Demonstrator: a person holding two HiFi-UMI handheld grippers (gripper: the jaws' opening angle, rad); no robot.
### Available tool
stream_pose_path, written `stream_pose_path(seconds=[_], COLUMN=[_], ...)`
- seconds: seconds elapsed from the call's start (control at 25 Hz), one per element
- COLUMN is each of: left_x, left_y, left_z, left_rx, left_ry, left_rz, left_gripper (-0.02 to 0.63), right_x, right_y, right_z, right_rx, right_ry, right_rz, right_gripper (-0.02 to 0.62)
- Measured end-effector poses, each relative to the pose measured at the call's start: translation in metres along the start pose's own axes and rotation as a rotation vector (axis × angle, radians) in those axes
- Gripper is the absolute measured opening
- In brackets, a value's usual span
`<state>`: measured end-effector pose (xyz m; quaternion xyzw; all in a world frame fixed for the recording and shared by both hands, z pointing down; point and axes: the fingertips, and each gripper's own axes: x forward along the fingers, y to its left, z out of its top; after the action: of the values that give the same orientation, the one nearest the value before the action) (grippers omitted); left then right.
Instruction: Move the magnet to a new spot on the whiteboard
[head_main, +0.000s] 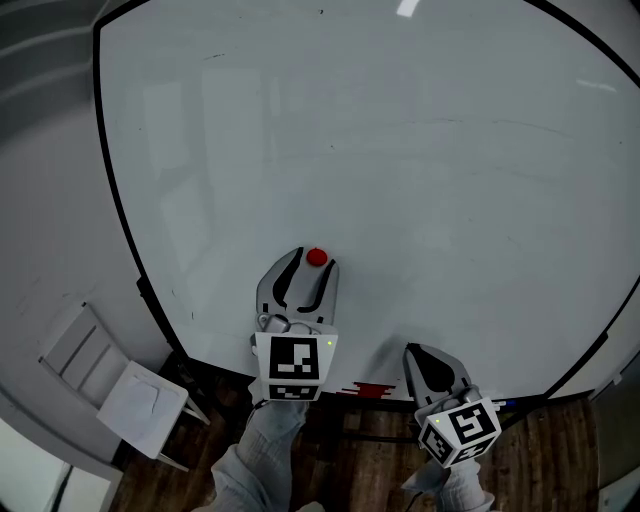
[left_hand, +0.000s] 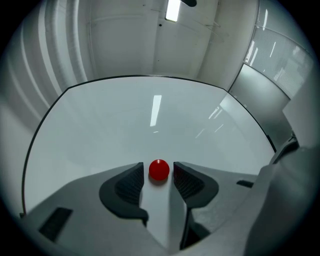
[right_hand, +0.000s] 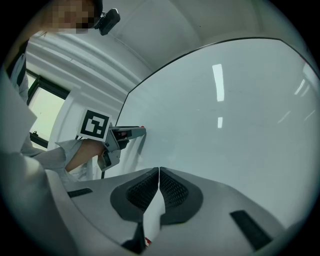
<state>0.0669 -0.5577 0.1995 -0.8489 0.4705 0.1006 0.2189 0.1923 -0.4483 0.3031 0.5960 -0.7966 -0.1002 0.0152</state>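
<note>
1. the whiteboard (head_main: 400, 150) fills most of the head view and is bare apart from faint marks.
2. the left gripper (head_main: 310, 266) is against the board's near-left part, with its jaws apart on either side of the task's thing. a thin strip of board shows on each side, so i judge it is not yet clamped.
3. the right gripper (right_hand: 159, 171) hangs near the board's near edge, to the right and well apart from the left one. its jaws are together with nothing between them.
4. the red magnet (left_hand: 159, 170) sits flat on the board, right between the left jaw tips.
5. step in hand: lining up the grasp. next move calls for closing squarely on the magnet, pulling it off the board, then placing it on a bare spot elsewhere.
</note>
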Motion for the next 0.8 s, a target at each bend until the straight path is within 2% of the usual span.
stream_pose_path(seconds=[0.24, 0.36, 0.4, 0.8], left_x=[0.001, 0.000, 0.001, 0.001], left_y=[0.003, 0.002, 0.000, 0.000], left_z=[0.000, 0.000, 0.000, -0.001], left_rx=[0.013, 0.044, 0.057, 0.054], left_ry=[0.002, 0.018, 0.025, 0.033], left_rz=[0.027, 0.028, 0.024, 0.013], left_gripper=[0.178, 0.158, 0.126, 0.124], right_x=[-0.003, -0.007, -0.008, -0.014], right_y=[-0.001, -0.002, -0.002, -0.007], right_z=[-0.005, -0.007, -0.008, -0.013], right_rx=[-0.002, 0.010, 0.011, 0.010], right_ry=[0.012, 0.017, 0.018, 0.029], right_rz=[0.001, -0.008, -0.010, -0.024], right_gripper=[0.029, 0.029, 0.028, 0.028])
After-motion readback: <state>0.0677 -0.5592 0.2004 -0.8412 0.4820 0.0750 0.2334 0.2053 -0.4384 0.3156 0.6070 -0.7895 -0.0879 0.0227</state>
